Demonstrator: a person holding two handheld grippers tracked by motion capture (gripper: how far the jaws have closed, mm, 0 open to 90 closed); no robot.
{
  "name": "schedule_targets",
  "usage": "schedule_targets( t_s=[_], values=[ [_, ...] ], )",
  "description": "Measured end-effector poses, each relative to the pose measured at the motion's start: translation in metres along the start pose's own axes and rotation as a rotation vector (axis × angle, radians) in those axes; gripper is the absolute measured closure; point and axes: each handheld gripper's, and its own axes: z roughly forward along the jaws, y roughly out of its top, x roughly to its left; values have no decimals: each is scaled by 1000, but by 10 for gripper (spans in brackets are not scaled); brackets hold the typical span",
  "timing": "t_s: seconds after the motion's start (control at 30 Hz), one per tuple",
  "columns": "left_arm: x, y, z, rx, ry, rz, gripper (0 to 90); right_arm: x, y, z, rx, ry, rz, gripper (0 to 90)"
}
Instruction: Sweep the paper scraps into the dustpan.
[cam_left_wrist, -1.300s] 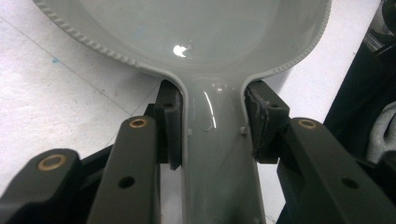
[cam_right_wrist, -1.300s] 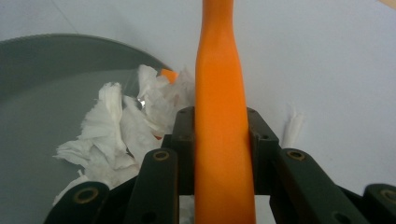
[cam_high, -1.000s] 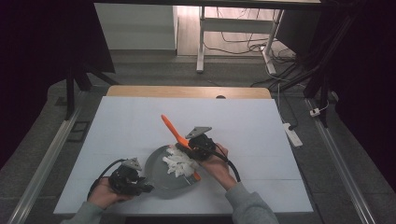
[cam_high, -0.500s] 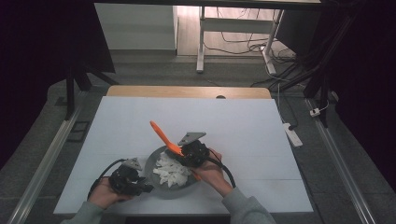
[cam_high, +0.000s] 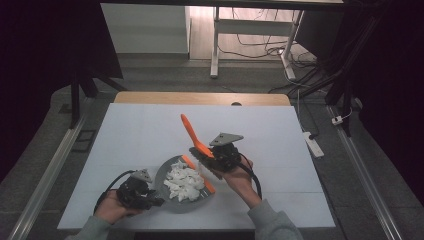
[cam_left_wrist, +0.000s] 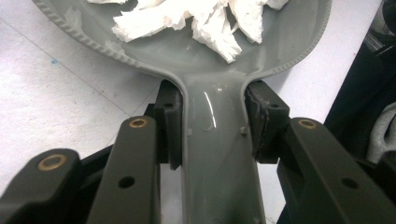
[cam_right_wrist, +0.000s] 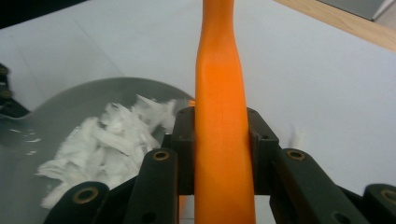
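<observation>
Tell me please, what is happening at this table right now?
A person works with two handheld grippers over a white table. The left gripper is shut on the handle of a grey plastic pan, which holds torn white paper pieces. The right gripper is shut on the handle of an orange plastic spatula, whose other end reaches down into the pan beside the paper.

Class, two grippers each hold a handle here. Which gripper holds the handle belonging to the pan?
The left gripper: its jaws clamp the grey pan by its handle. The right gripper clamps an orange spatula instead.
</observation>
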Motion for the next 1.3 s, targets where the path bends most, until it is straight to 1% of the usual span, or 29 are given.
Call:
schedule_targets(
  t_s=[0.1,0.23,0.3,0.43,0.5,0.57,0.77,0.8,0.9,1.0,1.07,1.13,1.2,1.23,1.3],
  values=[
    [0,0,0,0,0,1,618,-9,-4,2,21,-30,16,704],
    [0,0,0,4,0,4,617,-21,-7,9,53,-69,39,704],
    [0,0,0,0,-1,0,618,-25,-8,15,70,-94,42,704],
    [0,0,0,4,-1,4,617,-32,-10,27,110,-138,27,704],
    [0,0,0,4,0,5,617,-34,-10,32,114,-138,34,704],
    [1,0,0,4,-1,4,618,-32,-10,34,115,-130,37,704],
    [0,0,0,4,0,4,618,-15,-7,41,141,-104,-15,704],
    [0,0,0,4,-1,4,618,-12,-7,41,140,-94,-11,704],
    [0,0,0,5,0,6,618,-1,-6,40,134,-41,-8,704],
    [0,0,0,5,0,6,618,15,-6,37,123,26,-10,705],
    [0,0,0,5,0,5,618,30,-3,35,121,69,-27,704],
    [0,0,0,5,0,4,618,43,0,32,116,118,-61,704],
    [0,0,0,5,0,5,618,50,5,28,99,134,-94,704],
    [0,0,0,1,0,1,618,50,8,25,84,134,-93,704],
    [0,0,0,1,-1,1,618,45,13,18,49,122,-77,704]
  ],
)
